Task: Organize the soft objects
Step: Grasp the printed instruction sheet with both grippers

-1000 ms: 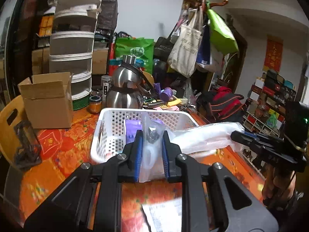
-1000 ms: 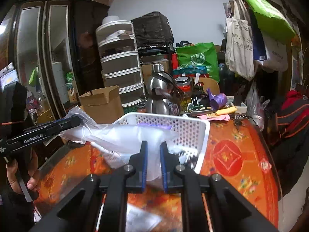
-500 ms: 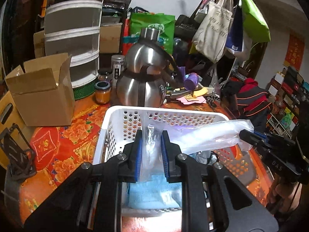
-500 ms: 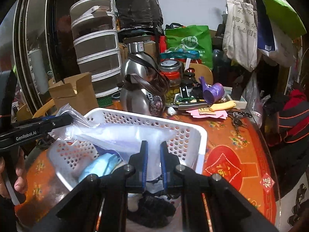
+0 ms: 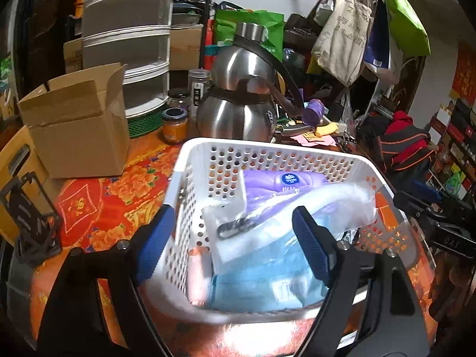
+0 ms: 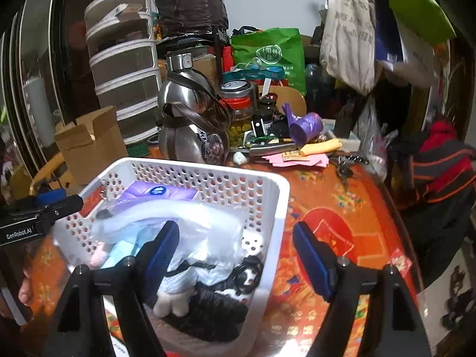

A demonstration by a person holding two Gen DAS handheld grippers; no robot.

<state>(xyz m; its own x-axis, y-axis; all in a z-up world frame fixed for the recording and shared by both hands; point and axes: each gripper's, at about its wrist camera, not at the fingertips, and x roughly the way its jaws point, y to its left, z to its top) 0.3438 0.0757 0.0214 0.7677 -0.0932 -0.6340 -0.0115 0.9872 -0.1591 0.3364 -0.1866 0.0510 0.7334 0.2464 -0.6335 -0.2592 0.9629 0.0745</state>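
Note:
A white perforated basket [image 5: 267, 153] [image 6: 276, 196] stands on the red-orange tablecloth. A clear plastic bag [image 5: 285, 217] [image 6: 178, 223] lies loose inside it, over a blue cloth [image 5: 261, 279], a purple tissue pack [image 5: 282, 180] [image 6: 157, 192] and a black-and-white plush toy [image 6: 208, 300]. My left gripper [image 5: 235, 244] is open above the basket's near left corner, holding nothing. My right gripper [image 6: 236, 255] is open over the basket's right wall, holding nothing.
Behind the basket stand a steel kettle [image 5: 241, 101] [image 6: 190, 119], a cardboard box [image 5: 77, 125] [image 6: 89, 145], jars, stacked plastic drawers [image 5: 128, 41] and hanging bags. A black wire stand [image 5: 29, 217] sits at the left. The table edge [image 6: 410, 255] curves down the right.
Both grippers opened and let go of the clear plastic bag, which dropped into the basket. Both cameras moved closer over the basket.

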